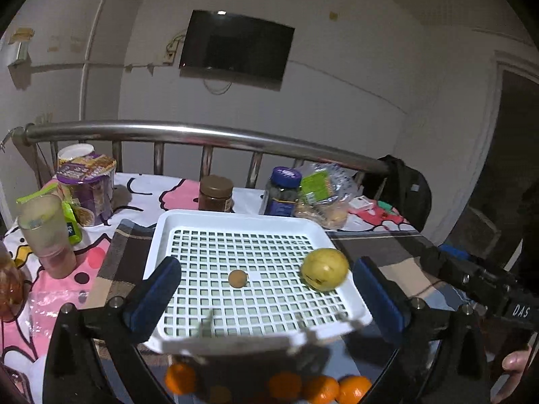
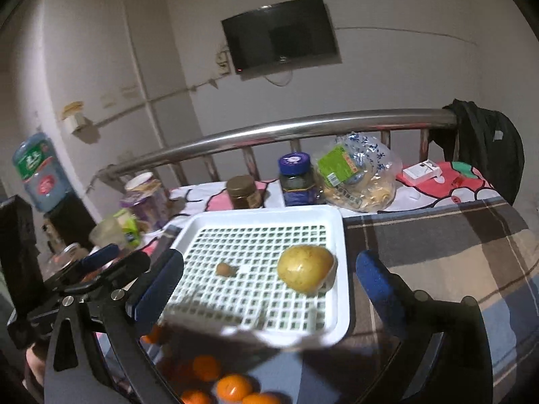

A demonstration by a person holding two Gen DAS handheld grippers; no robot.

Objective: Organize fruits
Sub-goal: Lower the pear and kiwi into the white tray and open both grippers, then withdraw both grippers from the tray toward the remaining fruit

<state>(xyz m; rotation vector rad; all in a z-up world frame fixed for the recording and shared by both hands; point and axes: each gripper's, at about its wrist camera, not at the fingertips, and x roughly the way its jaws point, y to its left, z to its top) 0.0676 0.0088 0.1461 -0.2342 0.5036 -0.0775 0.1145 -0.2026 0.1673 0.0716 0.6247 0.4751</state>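
Observation:
A white slotted tray lies on the bed. On it are a yellow pear-like fruit at the right and a small brown round fruit near the middle. Several oranges lie close below the cameras, in front of the tray. My left gripper is open and empty over the tray's near half. My right gripper is open and empty, also over the tray. The left gripper's body shows at the left of the right wrist view.
Behind the tray stand a brown-lidded jar, a blue-lidded jar, a snack bag, a purple tub and a cup. A steel bed rail runs behind them.

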